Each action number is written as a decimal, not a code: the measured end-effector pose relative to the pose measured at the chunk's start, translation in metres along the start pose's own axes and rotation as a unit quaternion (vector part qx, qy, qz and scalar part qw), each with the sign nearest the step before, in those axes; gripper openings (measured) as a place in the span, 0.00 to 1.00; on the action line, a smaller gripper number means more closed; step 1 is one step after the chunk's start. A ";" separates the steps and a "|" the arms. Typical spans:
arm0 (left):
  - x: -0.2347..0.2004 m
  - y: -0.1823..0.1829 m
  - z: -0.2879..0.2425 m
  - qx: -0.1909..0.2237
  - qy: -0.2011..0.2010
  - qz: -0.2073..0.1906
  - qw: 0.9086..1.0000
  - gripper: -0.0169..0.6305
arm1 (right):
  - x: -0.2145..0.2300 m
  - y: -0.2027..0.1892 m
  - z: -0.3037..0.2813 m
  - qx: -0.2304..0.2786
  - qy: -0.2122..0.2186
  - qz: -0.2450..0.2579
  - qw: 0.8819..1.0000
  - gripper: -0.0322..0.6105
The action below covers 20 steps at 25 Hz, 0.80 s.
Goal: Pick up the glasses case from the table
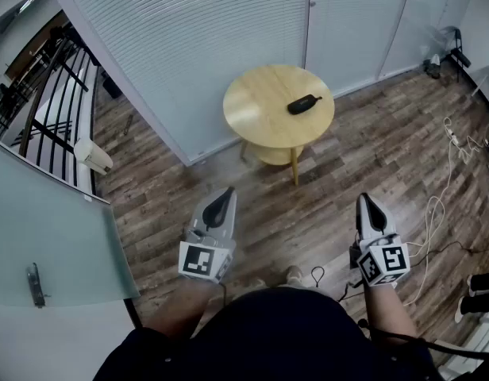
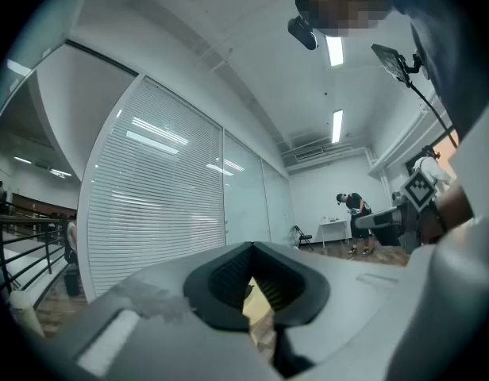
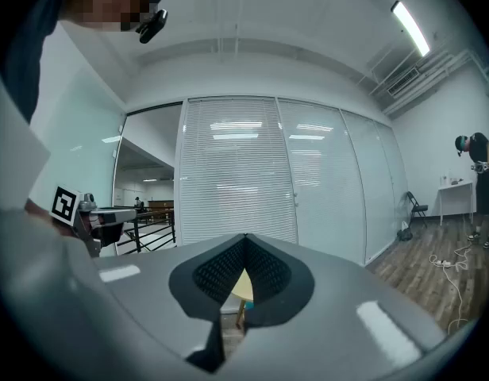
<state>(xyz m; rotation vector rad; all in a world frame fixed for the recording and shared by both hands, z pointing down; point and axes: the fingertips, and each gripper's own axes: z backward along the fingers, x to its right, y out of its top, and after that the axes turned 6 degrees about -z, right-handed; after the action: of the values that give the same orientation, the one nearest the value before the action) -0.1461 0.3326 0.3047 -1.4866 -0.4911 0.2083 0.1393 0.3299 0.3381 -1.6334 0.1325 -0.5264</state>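
The case [image 1: 304,104] is seen on the round table [image 1: 256,94], on its right half, about 3 o'clock from the centre and well inside the rim. Nothing else is seen on the tabletop.

Both grippers are held level over the floor [image 1: 300,205], well apart from the table. The left gripper [image 1: 221,200] is closed, its pads meeting at the tips with nothing between them. The right gripper [image 1: 367,205] is likewise closed and empty.

In the head view the case lies at about 1 o'clock from the left gripper and about 11 o'clock from the right gripper. The right gripper is judged slightly nearer, though the difference is small. The long axis of the case runs roughly along the 2-to-8 o'clock line, so it is met more nearly crosswise from the right gripper. Before any grasp the chosen jaws would have to be opened and brought forward over the table.

The case appears dark, oblong and rounded at both ends, lying flat. Finer detail is too small to be made out.
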 end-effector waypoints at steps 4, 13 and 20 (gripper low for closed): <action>0.004 -0.004 -0.002 -0.003 0.000 -0.013 1.000 0.03 | 0.006 0.000 0.001 0.000 0.005 -0.001 1.000 0.06; 0.026 0.000 -0.023 -0.006 0.000 -0.012 1.000 0.03 | 0.031 0.003 0.002 0.008 0.013 -0.010 1.000 0.06; 0.047 0.010 -0.067 0.006 -0.004 -0.031 1.000 0.03 | 0.089 0.006 0.001 0.004 -0.005 -0.031 1.000 0.06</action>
<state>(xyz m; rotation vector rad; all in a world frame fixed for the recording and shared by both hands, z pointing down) -0.0735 0.2935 0.3032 -1.4574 -0.5397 0.1682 0.2198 0.2958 0.3550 -1.6363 0.0726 -0.5654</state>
